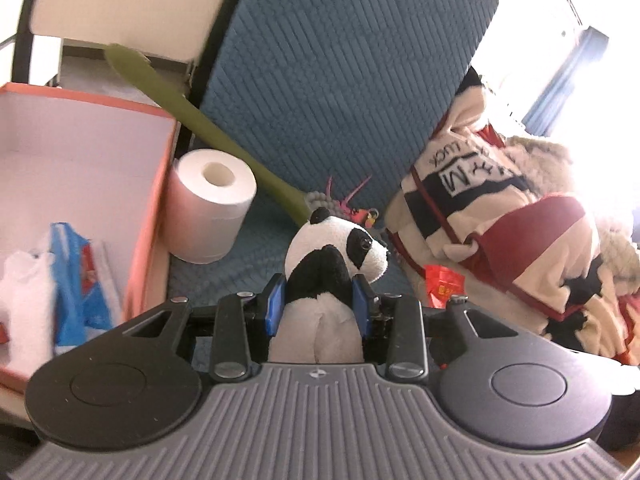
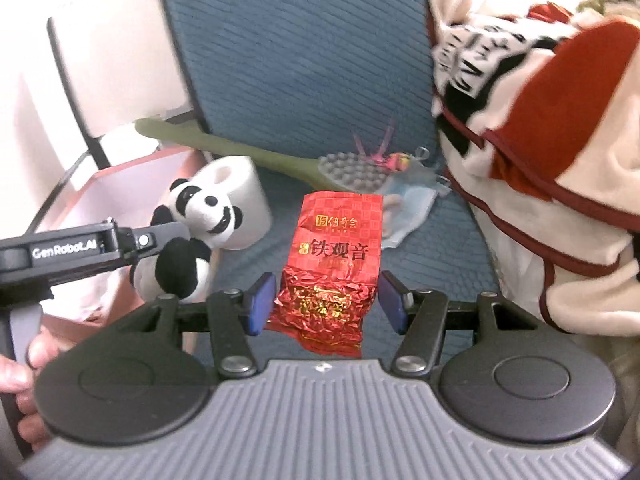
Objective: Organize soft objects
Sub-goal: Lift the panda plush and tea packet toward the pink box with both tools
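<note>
My left gripper [image 1: 320,304] is shut on a small panda plush [image 1: 332,264]; its blue pads press the plush's body from both sides. The head faces right, above the blue sofa seat [image 1: 248,268]. In the right wrist view the same panda [image 2: 196,216] sits in the left gripper [image 2: 172,252], held by a person's hand [image 2: 20,368]. A crinkled red foil tea packet [image 2: 332,268] stands upright in my right gripper [image 2: 328,304], which is shut on its lower half. The packet [image 1: 442,284] also shows beside the blanket.
An open orange box [image 1: 152,184] at the left holds a blue tissue pack [image 1: 74,280]. A toilet roll [image 1: 210,204] stands beside it. A green long-handled brush [image 2: 352,170] and a pale blue pouch [image 2: 412,208] lie on the seat. A red-and-cream blanket [image 2: 540,160] is heaped at the right.
</note>
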A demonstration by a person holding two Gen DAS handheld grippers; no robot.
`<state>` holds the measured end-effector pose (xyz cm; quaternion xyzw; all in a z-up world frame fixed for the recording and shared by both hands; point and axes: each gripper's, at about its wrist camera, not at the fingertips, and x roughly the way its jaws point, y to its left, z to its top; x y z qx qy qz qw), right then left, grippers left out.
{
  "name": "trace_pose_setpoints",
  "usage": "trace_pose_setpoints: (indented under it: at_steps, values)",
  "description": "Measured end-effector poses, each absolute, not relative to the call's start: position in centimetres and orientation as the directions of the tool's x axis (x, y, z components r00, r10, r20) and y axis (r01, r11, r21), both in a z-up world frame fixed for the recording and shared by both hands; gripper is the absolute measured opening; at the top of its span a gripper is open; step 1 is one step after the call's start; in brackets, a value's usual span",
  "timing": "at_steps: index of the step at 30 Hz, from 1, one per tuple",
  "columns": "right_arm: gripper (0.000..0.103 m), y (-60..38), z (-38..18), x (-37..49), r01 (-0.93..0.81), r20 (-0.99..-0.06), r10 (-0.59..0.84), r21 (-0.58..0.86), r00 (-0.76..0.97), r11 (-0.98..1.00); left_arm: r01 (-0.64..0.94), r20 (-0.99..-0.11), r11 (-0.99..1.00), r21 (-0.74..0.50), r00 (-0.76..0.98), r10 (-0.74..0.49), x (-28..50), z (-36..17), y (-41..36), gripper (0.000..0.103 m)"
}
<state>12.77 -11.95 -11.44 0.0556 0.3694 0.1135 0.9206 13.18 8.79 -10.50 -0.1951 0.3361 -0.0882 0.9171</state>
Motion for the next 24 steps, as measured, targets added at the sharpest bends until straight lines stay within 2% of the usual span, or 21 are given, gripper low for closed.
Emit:
trace_pose_setpoints:
  at_steps: [12,24]
  values:
    - [0.060,-6.2,-6.1,10.6,-0.291,-0.637,0.337,0.180,0.693,0.940,-0.051,-0.558,0.910,-0.412,0.803,-0.208,8.0,-5.4,14.2,0.041]
    - [0.060,3.9,-3.3,9.1,-0.511,-0.620,0.500,0.179,0.605,0.841,-0.237,-0.583,0.893,-0.382,0.812,-0.034,3.1,-2.6,24.0,0.041]
